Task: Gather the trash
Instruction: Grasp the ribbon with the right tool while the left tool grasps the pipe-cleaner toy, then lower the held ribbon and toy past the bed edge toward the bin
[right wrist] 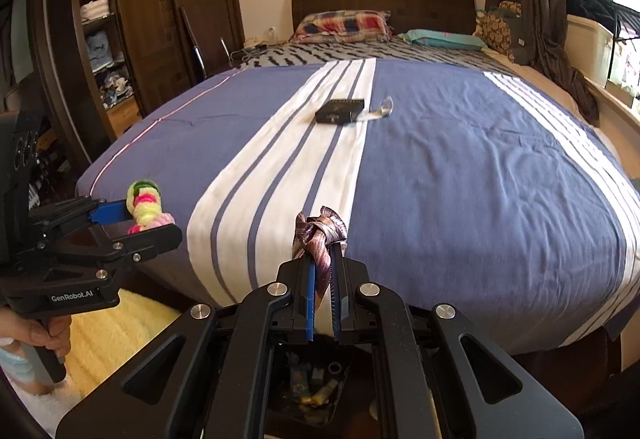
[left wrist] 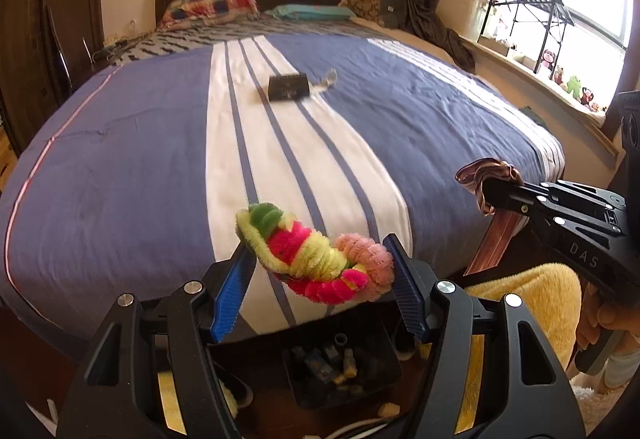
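The black bin (left wrist: 340, 371) below the foot of the bed (left wrist: 120, 167) is half hidden by gripper frames; its contents are small scraps, hard to identify. The left gripper (left wrist: 320, 259) clamps a twisted bundle of fuzzy pipe cleaners (left wrist: 316, 259) above it. The right gripper (right wrist: 324, 263) pinches a knotted ribbon (right wrist: 320, 235). Mid-bed lie a black box (right wrist: 340, 110) and clear wrapper (right wrist: 380, 110). Only the right wrist view shows the wardrobe shelves (right wrist: 96, 39).

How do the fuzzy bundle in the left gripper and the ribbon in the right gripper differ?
The fuzzy bundle is thick, plush and pink, yellow and green; the knotted ribbon is thin, shiny and brownish. The bundle spans wide-set fingers of the left gripper; the ribbon is pinched in the nearly closed right gripper, its tail hanging down. Both are held off the bed.
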The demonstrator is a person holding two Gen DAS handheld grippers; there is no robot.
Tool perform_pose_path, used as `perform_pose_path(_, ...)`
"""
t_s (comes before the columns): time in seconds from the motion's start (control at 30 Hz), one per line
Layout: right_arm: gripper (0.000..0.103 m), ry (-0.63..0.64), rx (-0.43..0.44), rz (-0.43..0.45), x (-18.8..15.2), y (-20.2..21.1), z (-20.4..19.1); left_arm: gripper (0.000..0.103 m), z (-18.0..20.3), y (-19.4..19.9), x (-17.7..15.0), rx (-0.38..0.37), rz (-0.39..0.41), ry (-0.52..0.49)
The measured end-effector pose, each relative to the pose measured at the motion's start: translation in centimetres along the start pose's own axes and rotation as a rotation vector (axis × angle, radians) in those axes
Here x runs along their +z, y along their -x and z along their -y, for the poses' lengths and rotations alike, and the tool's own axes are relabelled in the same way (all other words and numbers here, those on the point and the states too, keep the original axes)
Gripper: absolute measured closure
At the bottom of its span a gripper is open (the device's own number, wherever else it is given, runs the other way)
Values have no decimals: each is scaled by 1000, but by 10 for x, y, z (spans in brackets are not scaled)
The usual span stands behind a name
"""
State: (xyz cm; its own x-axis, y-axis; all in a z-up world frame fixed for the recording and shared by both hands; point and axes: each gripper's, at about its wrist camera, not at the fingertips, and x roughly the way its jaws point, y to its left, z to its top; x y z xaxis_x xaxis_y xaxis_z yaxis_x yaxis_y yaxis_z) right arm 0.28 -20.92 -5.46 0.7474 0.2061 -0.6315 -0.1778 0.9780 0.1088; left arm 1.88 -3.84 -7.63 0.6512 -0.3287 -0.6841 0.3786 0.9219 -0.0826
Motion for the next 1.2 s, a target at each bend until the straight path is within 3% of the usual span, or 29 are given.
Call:
perform_pose_path(0.2, 96, -18, 10, -66, -26, -15, 0, 41, -6, -21, -32, -7, -72, 34)
perform_pose_path(0.63, 96, -46, 34, -297, -95, -77, -4, 41, -18, -83, -93, -30, -251, 87)
perform_pose_path(1.2, 96, -83, 56, -458, -143, -129, -6, 41, -25, -161, -145, -78, -469, 107)
